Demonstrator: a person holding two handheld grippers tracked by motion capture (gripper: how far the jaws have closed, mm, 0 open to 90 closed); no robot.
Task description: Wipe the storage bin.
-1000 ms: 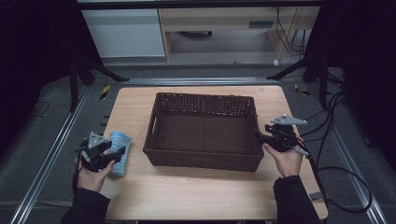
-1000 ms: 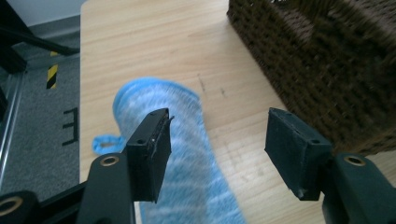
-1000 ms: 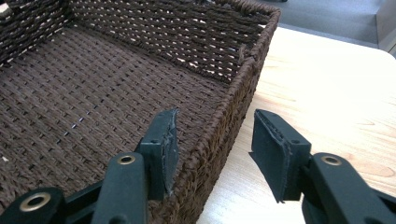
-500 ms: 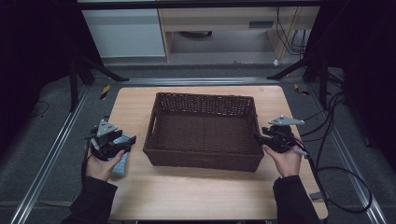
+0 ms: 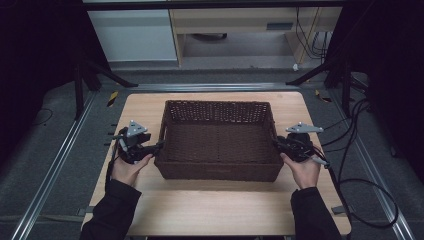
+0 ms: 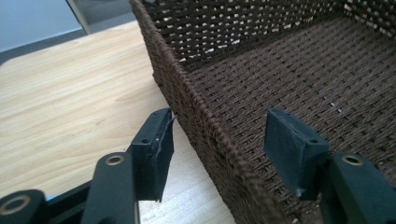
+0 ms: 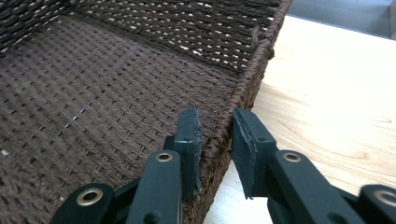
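Fig.: L tongs (image 6: 215,140) now astride basket (image 5: 218,145) rim, spread, narrowing; R tongs (image 7: 217,149) just pinched opposite rim. We judge lift near.

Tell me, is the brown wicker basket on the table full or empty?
Empty. The basket shows only its bare woven floor in the high view, and both gripper views show the same bare weave inside.

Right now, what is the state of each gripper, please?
Left gripper: open, fingers astride the basket wall, just been closing.
Right gripper: closed on the basket's wall.
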